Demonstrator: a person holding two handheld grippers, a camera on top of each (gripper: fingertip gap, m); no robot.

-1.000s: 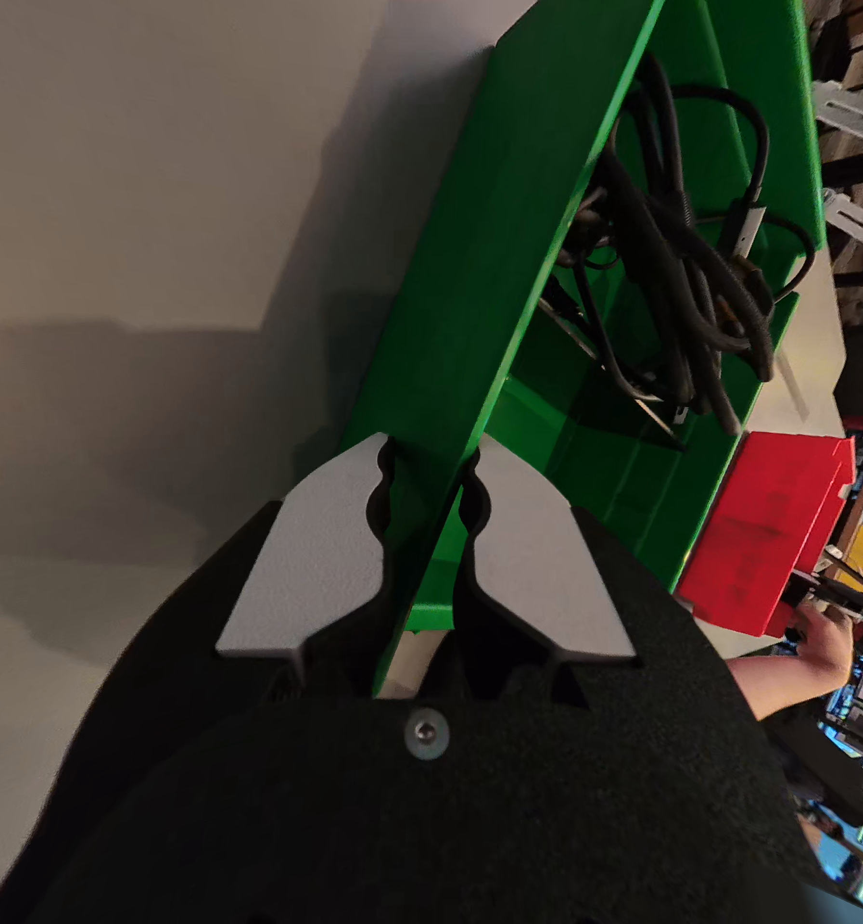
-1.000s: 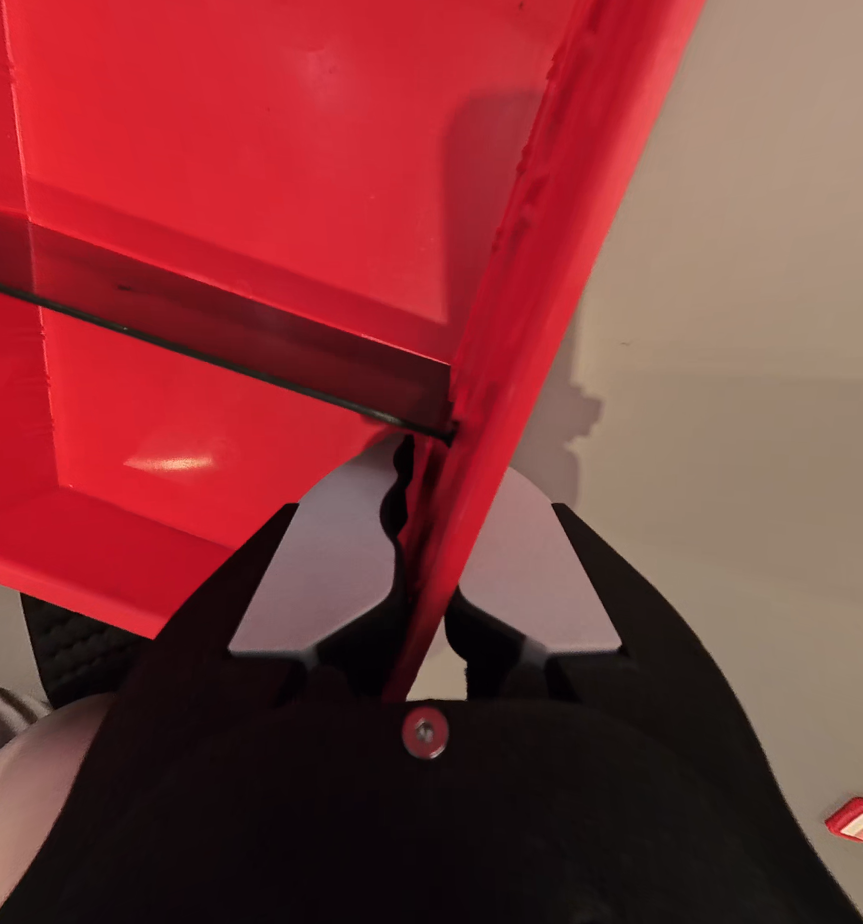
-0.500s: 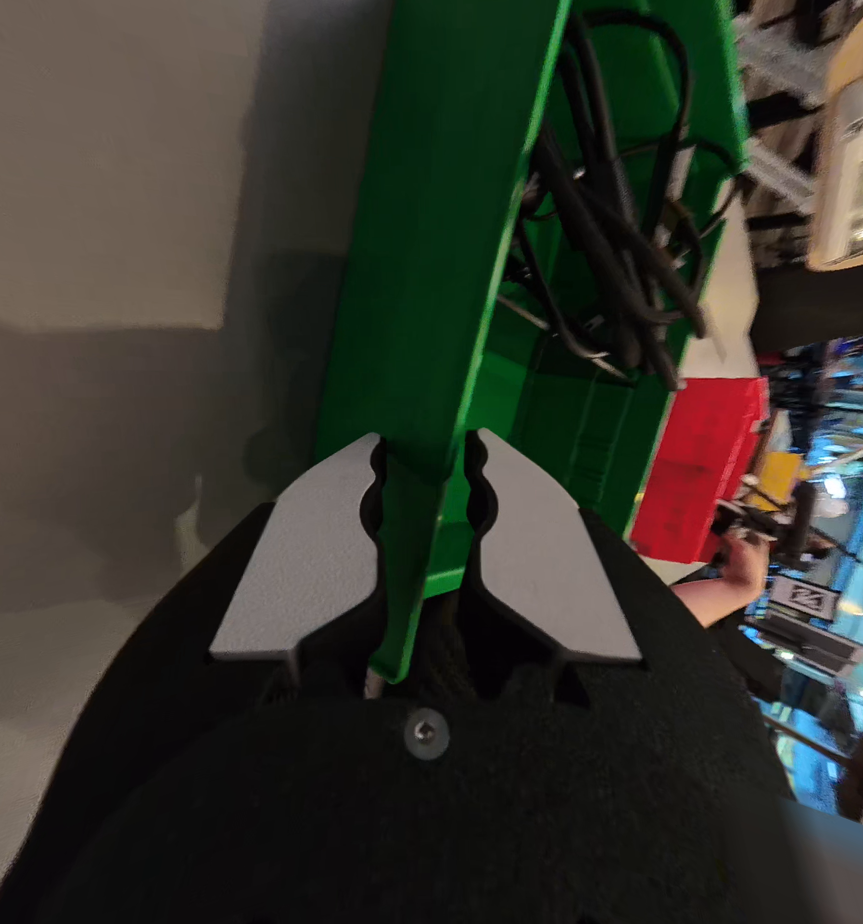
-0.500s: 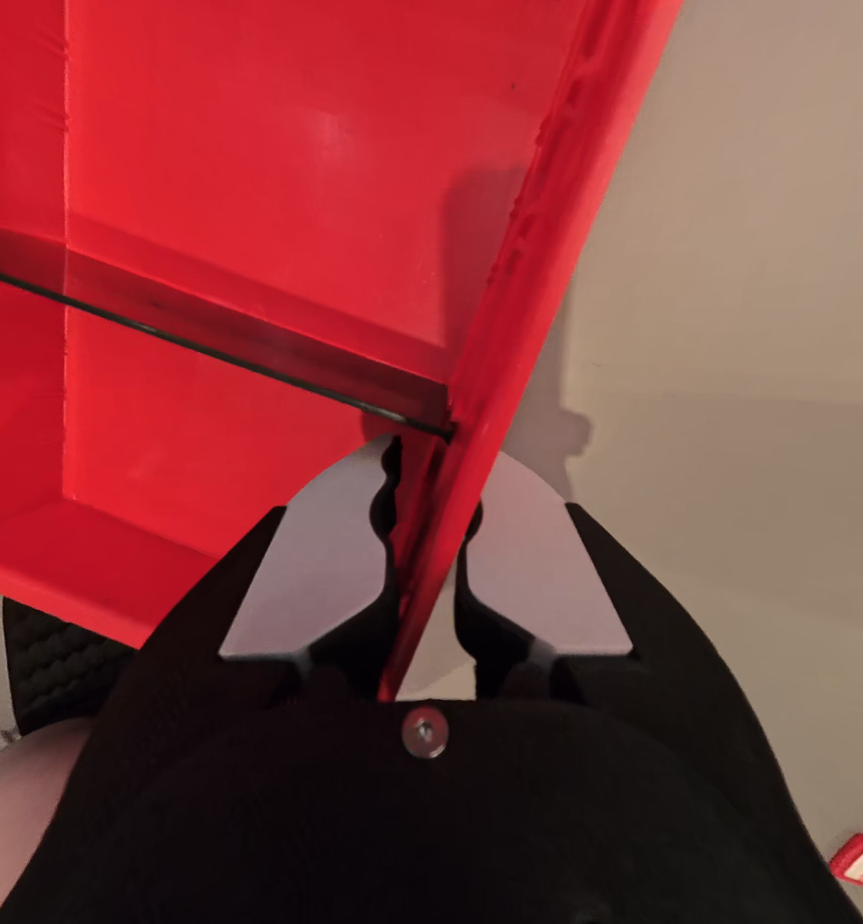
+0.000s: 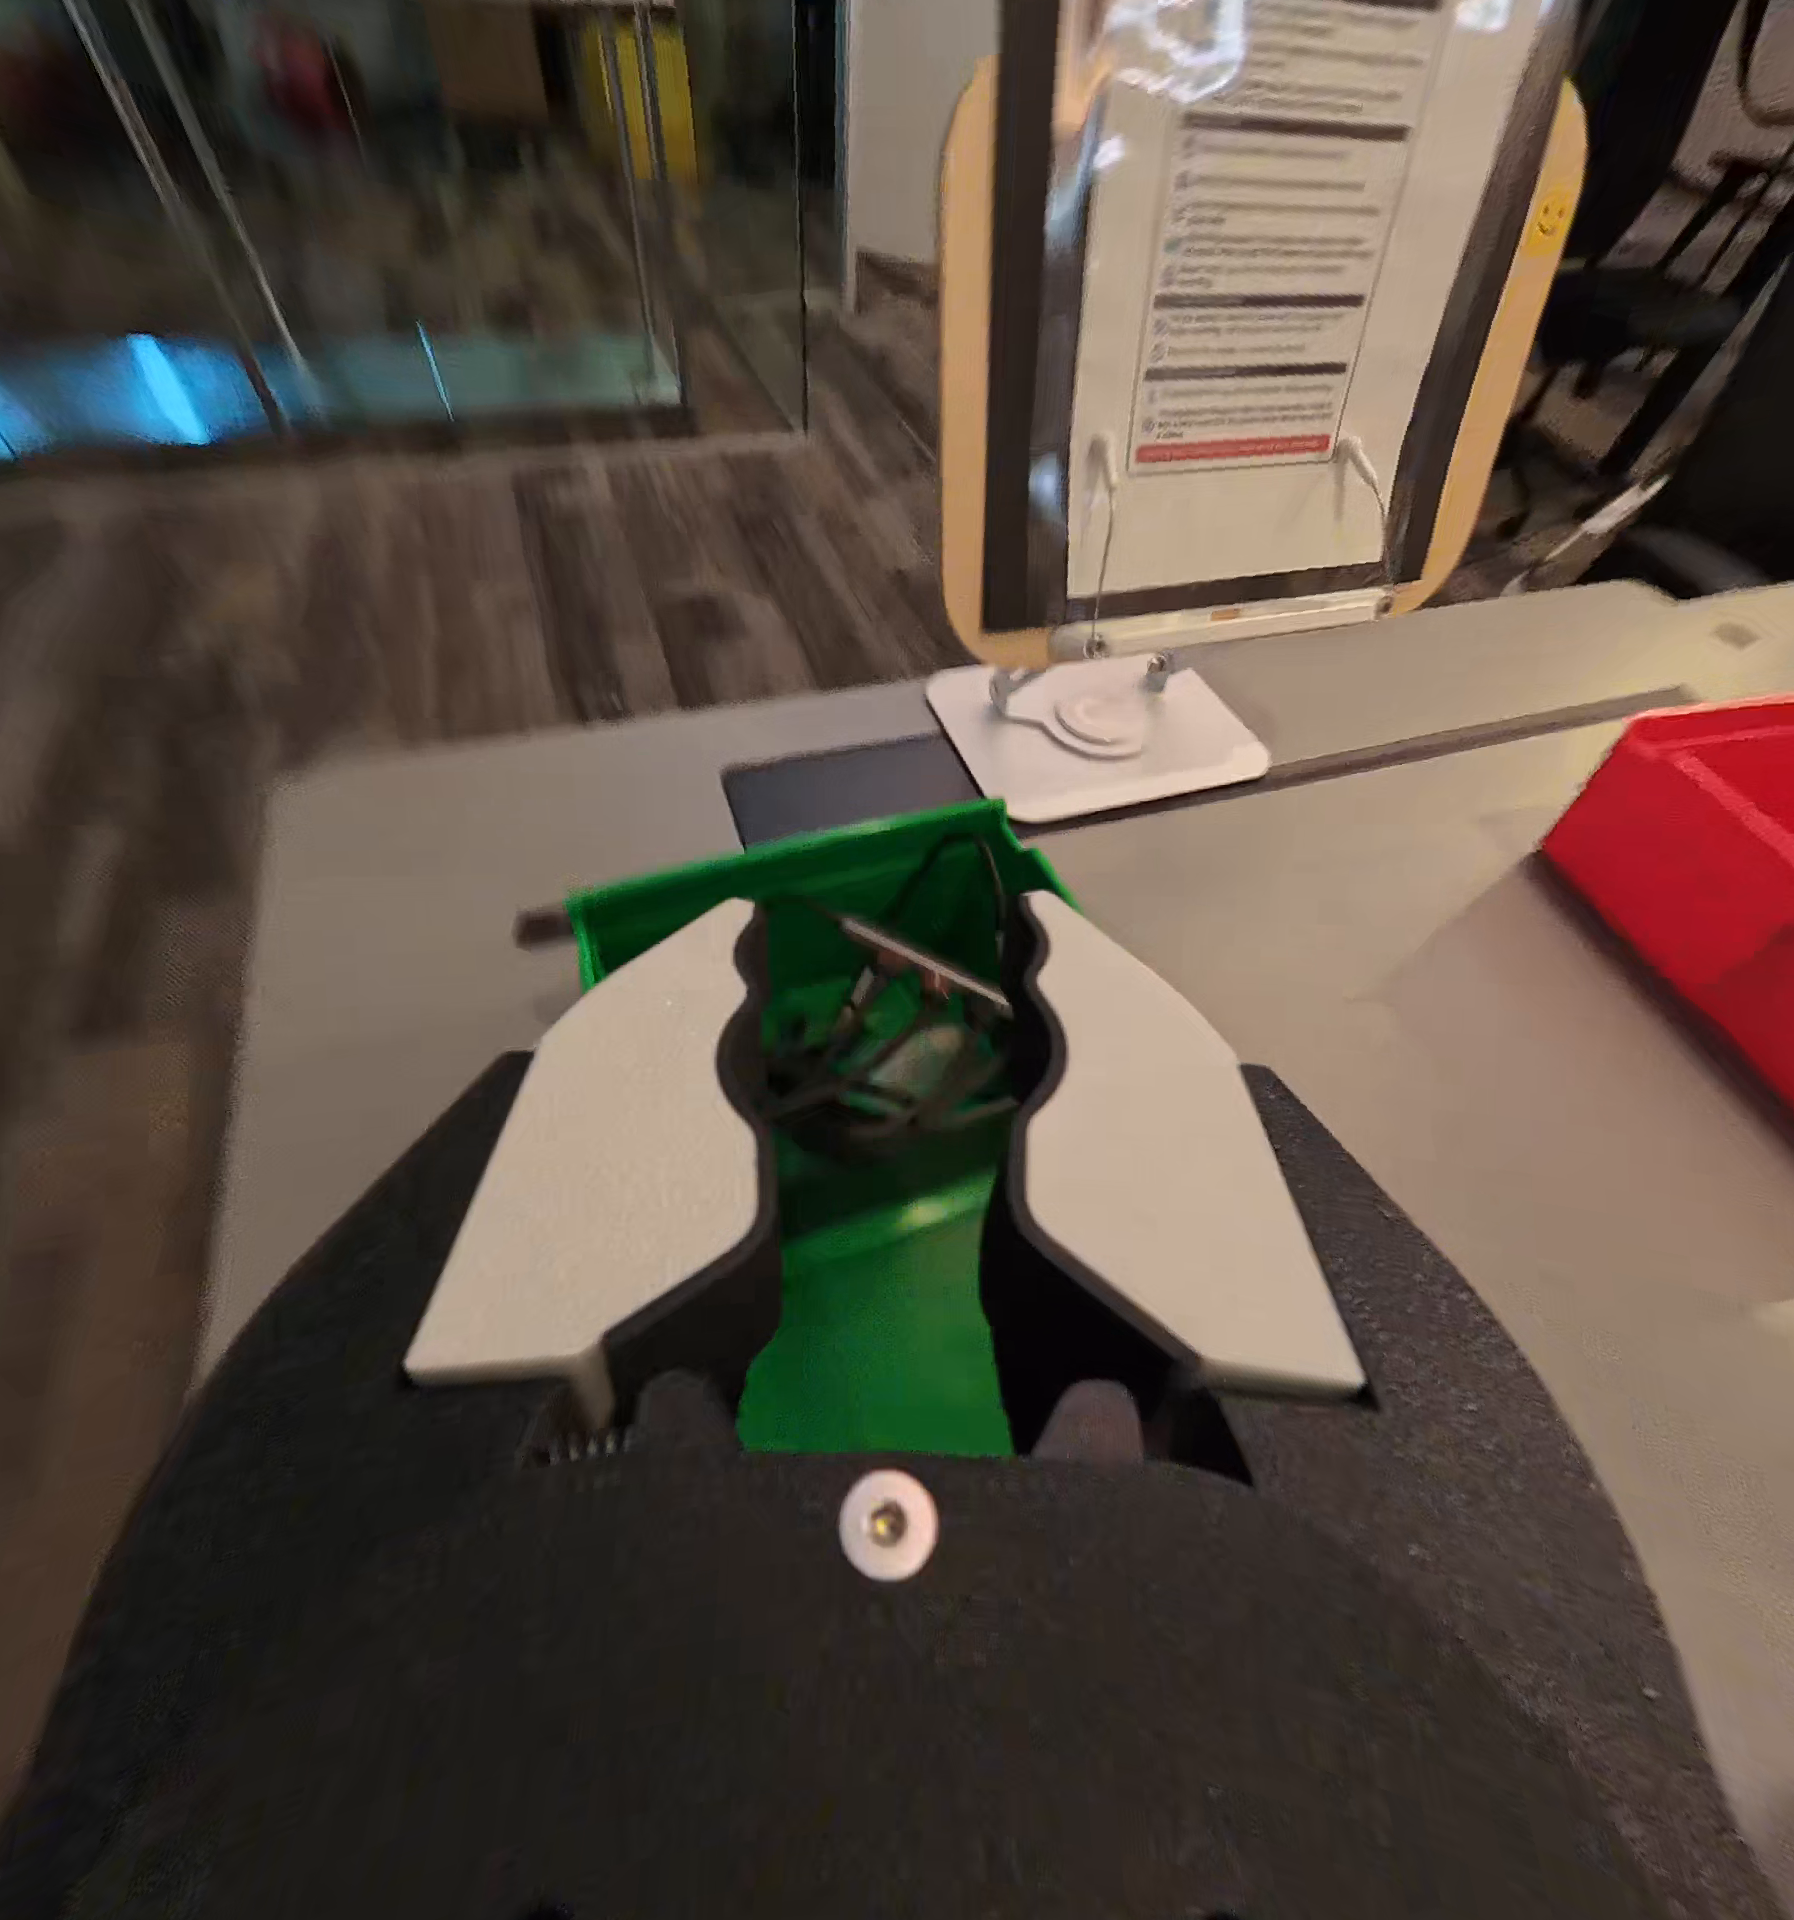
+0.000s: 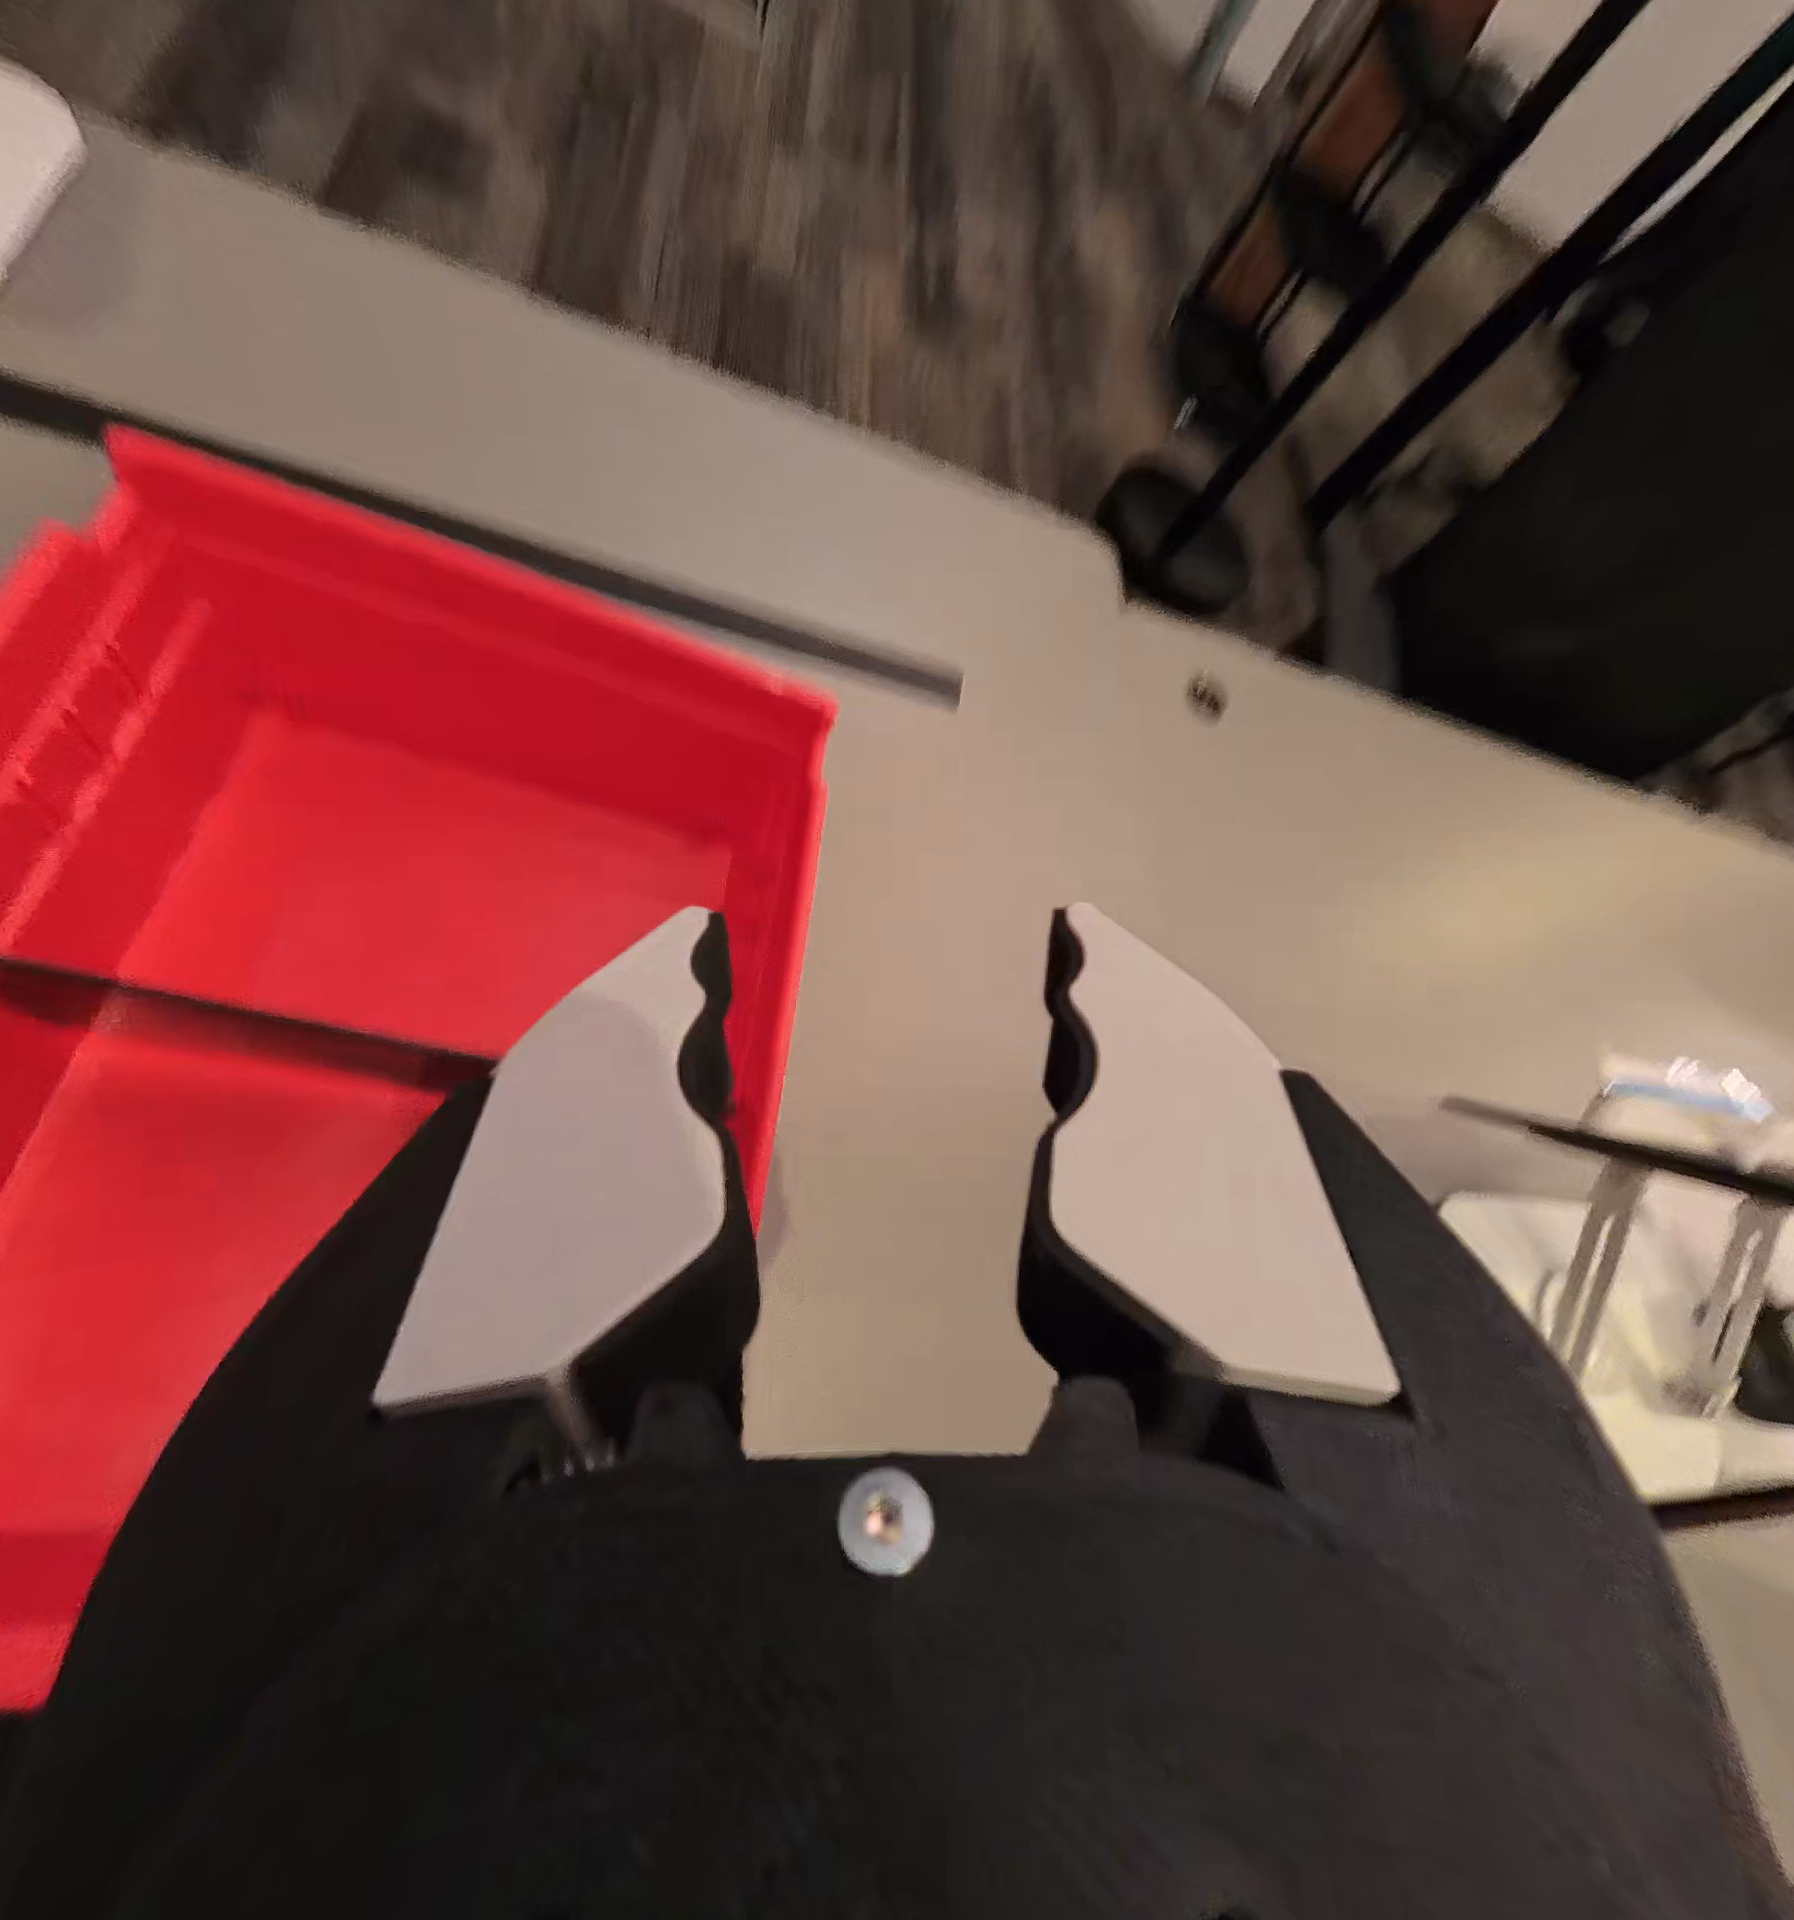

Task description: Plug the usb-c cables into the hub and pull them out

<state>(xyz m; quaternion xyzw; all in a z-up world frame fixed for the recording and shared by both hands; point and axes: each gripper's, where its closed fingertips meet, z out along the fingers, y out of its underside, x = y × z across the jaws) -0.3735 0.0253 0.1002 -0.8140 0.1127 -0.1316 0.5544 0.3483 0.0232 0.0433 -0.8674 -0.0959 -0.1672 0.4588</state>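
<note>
— Green plastic fills the gap between my left gripper (image 5: pixel 885 961) fingers: the green bin (image 5: pixel 872 1320) sits right under it on the grey table (image 5: pixel 405 862). Jaws spread, nothing pinched.

— Cables?

— Black cables (image 5: pixel 872 1029) lie tangled inside the green bin, seen between the fingertips. Something pale and metallic lies among them; blurred, so I cannot tell if it is the hub.

— Right side?

— Right gripper (image 6: pixel 888 930) also spread wide, holding nothing. It hangs over bare table, with its left finger (image 6: pixel 602 1132) overlapping the near wall of the red bin (image 6: pixel 436 862). I cannot tell whether it touches. A dark thin divider (image 6: pixel 197 1013) crosses the red bin's inside; what I can see of the compartments is bare.

— Farther out?

— From the left wrist view, the red bin (image 5: pixel 1734 862) is well apart from the green one, off to the right. Beyond the green bin, a dark flat pad (image 5: pixel 841 779), then a white stand base (image 5: pixel 1101 732) carrying a wood-edged board with a printed sheet (image 5: pixel 1257 312). Past the table edge, wood-pattern floor (image 5: pixel 353 582) and glass panels (image 5: pixel 373 208), all smeared. In the right wrist view, another white stand (image 6: pixel 1641 1278) is at the right edge, and black frame legs (image 6: pixel 1392 343) stand beyond the table.
</note>
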